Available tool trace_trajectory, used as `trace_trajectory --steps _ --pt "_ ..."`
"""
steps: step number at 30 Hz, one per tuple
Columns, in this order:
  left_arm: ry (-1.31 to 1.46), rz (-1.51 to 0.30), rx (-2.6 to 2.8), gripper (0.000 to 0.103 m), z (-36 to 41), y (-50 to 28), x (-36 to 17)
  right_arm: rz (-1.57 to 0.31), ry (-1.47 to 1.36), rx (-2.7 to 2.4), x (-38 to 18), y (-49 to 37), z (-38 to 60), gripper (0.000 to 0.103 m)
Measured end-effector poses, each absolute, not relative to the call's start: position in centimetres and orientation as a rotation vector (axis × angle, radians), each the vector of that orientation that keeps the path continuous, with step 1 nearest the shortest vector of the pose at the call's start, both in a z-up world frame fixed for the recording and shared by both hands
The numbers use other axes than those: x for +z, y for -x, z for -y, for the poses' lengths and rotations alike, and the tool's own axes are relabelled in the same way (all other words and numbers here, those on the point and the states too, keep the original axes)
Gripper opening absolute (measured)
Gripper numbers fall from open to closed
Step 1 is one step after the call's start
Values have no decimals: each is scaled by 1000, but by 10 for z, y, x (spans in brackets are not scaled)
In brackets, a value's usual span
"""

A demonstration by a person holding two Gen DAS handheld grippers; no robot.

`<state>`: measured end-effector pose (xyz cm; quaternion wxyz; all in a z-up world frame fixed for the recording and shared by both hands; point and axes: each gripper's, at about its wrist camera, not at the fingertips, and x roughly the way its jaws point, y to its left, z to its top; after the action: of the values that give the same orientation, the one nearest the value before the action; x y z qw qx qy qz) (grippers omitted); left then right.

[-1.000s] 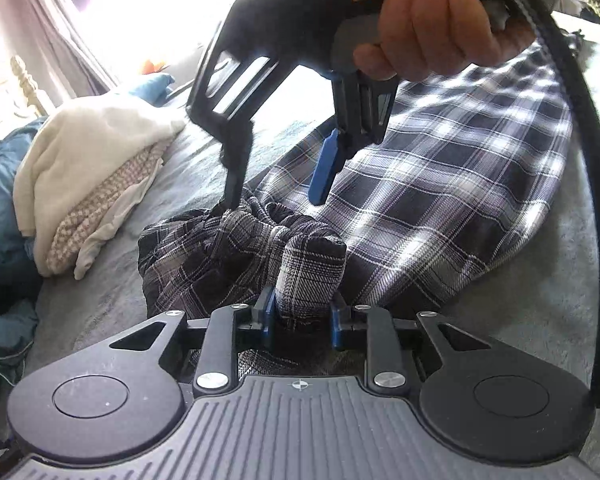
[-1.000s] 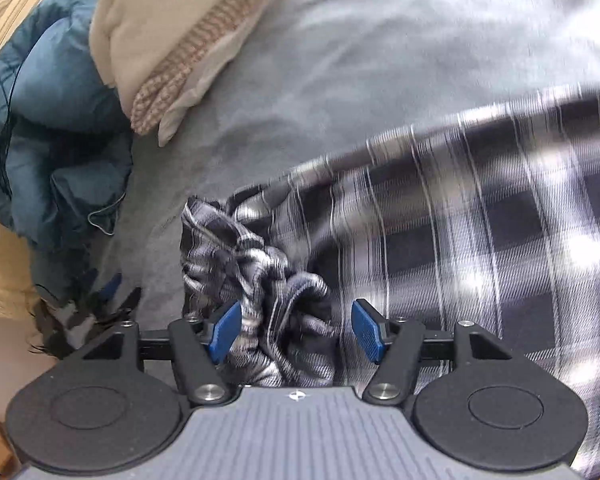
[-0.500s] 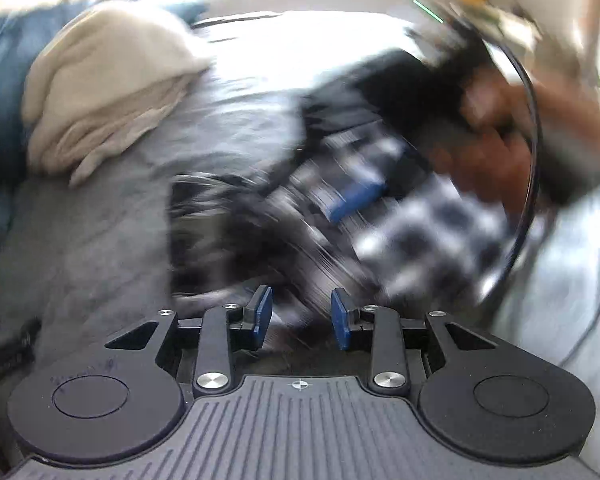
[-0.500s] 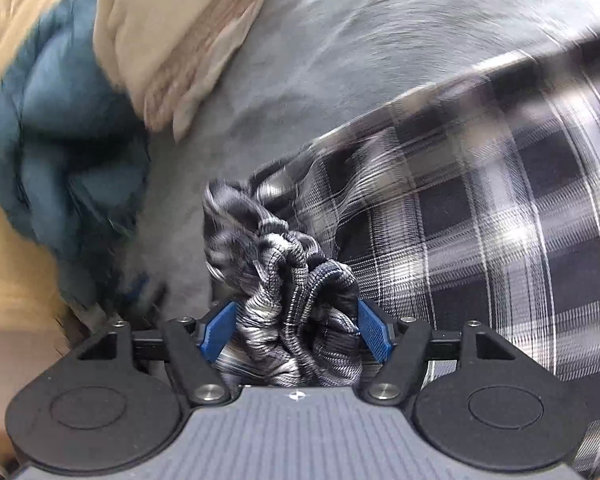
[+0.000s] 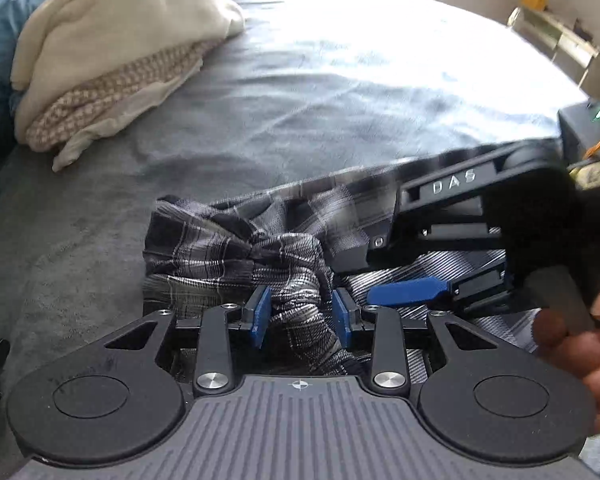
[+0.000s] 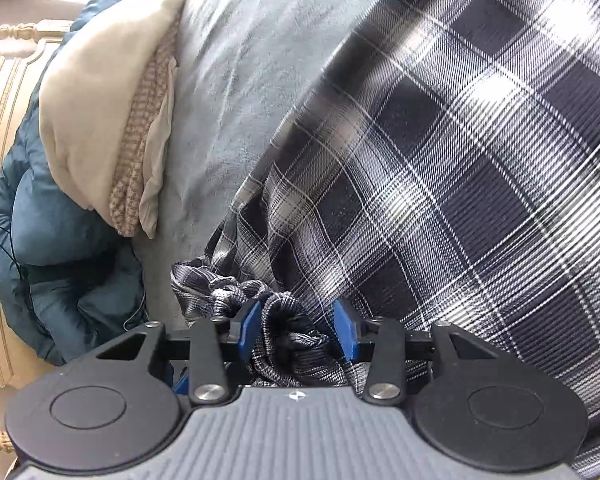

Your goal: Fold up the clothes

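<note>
Both my grippers are down on the plaid garment (image 6: pixel 440 168), which is sprawled on the grey bedspread (image 5: pixel 300 92), well clear of the cream pile of clothes (image 5: pixel 112 52). My left gripper (image 5: pixel 300 316) pinches a bunched fold at the garment's scrunched end. My right gripper (image 6: pixel 296 328) has just been closing and now clamps another wad of the same cloth, right beside it.

A black, grey and white plaid garment (image 5: pixel 236 248) lies on the grey bed, lower centre of the left wrist frame. Its near end is bunched into crumpled folds; the rest spreads flatter toward the right (image 6: pixel 440 168).
</note>
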<state>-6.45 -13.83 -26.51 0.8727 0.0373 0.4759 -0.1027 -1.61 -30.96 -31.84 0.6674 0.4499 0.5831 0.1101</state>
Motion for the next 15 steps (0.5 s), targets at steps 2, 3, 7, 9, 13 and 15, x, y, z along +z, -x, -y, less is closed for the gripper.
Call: trace_trajectory --steps 2,3,7,9,13,15 --pt "-92 -998 -197 34 143 64 -268 -1317 -1009 252 -321 14 309 43" --pt "-91 -999 -191 34 144 63 -270 -1317 -1009 252 -322 12 308 43" --pt "-69 -1000 -168 31 145 59 -273 -1317 -1010 243 -324 8 309 42" --pt "-55 -997 -158 27 145 59 -274 -1325 -981 229 -324 5 306 33" --pt "-29 -994 -146 22 143 62 -272 -1341 -938 216 -323 1 299 18" --pt "-38 -992 -156 23 144 62 -271 -1343 -911 233 -322 -1 295 17"
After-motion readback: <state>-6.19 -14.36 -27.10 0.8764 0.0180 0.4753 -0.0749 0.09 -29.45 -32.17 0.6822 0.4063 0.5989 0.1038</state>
